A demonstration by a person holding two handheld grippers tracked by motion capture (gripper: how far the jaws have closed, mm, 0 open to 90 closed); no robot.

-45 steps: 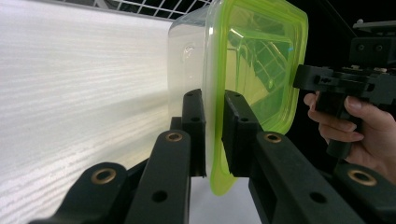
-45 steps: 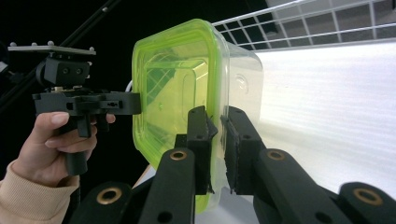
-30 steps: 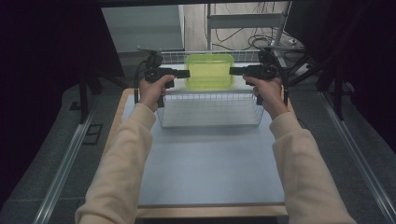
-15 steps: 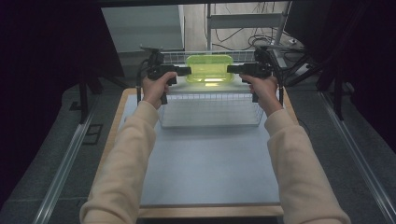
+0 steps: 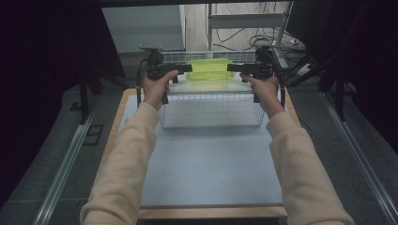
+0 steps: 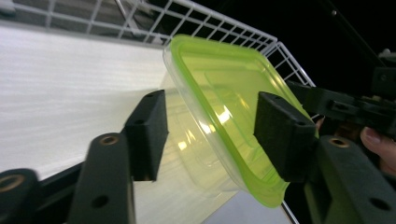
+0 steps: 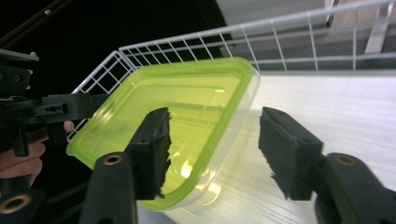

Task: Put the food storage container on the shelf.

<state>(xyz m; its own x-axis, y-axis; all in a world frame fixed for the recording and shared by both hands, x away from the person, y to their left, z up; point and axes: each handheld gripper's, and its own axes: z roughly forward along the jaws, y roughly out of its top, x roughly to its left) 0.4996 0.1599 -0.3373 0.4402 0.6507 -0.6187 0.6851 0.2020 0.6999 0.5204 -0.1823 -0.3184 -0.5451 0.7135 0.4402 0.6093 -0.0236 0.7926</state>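
Release is the step in hand, by my reading: the green-lidded plastic container sits at the far end of the white wire basket, on the basket's pale floor, and both grippers stand at its two short ends. The left gripper has just been opening its jaws; in the left gripper view the lidded rim lies between the black pads, which stand apart from it and no longer press. The right gripper has likewise just been opening, and in the right gripper view the container's corner sits between spread pads with a clear gap on the outer side.

To do this well, I would draw both grippers straight outward, each away from its own end and at the same time, so that neither pad drags the lid's lip and tips or slides the light box. Lifting before the pads clear the rim risks catching the overhang.

The basket rests on a pale grey mat laid over a wooden tabletop. Dark curtains close both sides; beyond the table stand a metal frame and loose cables on the floor.
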